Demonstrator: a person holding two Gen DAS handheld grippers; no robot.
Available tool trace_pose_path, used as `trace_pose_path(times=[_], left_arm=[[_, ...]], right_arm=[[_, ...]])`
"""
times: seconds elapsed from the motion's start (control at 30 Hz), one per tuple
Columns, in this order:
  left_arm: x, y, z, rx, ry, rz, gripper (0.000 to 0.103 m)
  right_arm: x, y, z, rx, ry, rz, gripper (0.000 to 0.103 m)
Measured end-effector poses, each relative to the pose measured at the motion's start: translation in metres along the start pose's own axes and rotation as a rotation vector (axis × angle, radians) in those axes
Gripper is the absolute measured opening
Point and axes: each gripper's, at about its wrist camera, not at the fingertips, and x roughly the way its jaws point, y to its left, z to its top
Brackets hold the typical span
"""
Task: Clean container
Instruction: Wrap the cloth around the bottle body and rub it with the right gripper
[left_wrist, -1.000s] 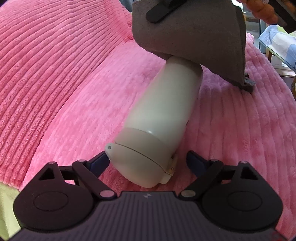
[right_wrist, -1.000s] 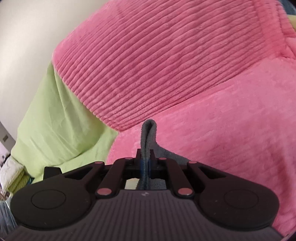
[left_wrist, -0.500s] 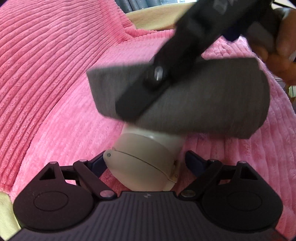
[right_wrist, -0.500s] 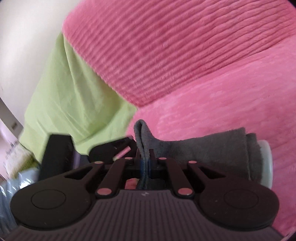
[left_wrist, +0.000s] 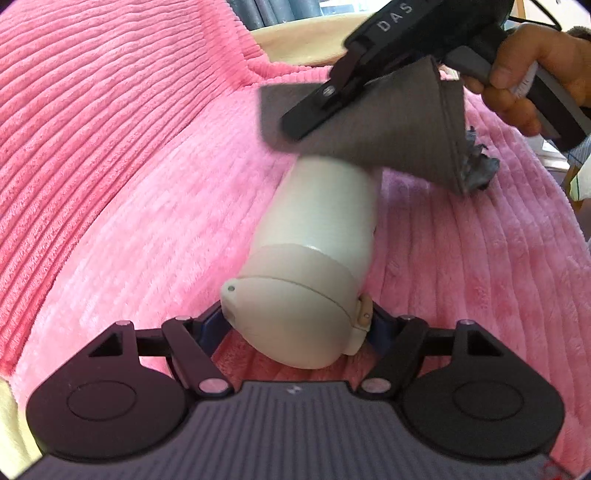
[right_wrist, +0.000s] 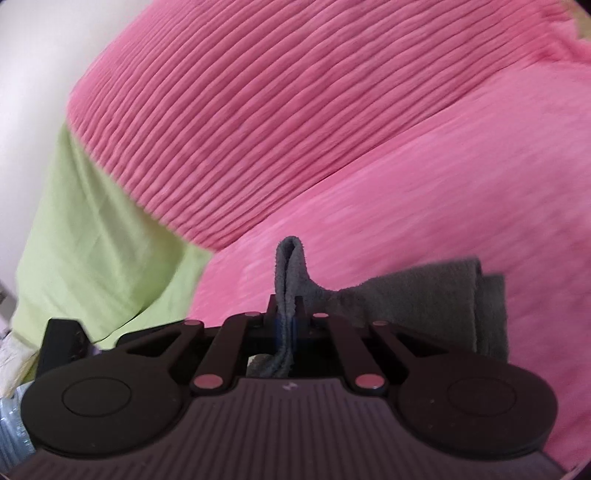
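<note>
Left gripper (left_wrist: 295, 325) clamping bottle (left_wrist: 317, 258), right gripper (left_wrist: 314, 114) pinching cloth (left_wrist: 399, 129)

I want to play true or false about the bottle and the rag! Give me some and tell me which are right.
1. The white bottle lies on its side on the pink blanket. True.
2. The left claw grips the bottle at its bare bottom end. False: it holds the lid end.
3. The right claw is shut on the grey cloth. True.
4. The cloth is bright yellow. False: it is dark grey.
5. The cloth is over the bottle's far end. True.
6. The bottle's lid is off. False: the lid is on.
</note>
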Motion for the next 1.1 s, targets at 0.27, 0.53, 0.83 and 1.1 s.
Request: trace_pose_path(times=[0.27, 0.53, 0.83, 1.1], left_arm=[[0.001, 0.000, 0.001, 0.014, -0.006, -0.005, 0.071], [0.003, -0.008, 0.002, 0.070, -0.013, 0.034, 0.076], [0.004, -0.032, 0.000, 0.208, -0.040, 0.151, 0.074], [0.005, -0.024, -0.002, 0.127, -0.047, 0.146, 0.075]], right_arm=[[-0.031, -0.004, 0.012, -0.017, -0.072, -0.064, 0.005], [0.037, 0.067, -0.009, -0.130, 0.143, 0.148, 0.005], [0.077, 0.095, 0.010, -0.221, 0.325, 0.032, 0.001], [0.079, 0.091, 0.020, -0.330, 0.298, -0.148, 0.005]])
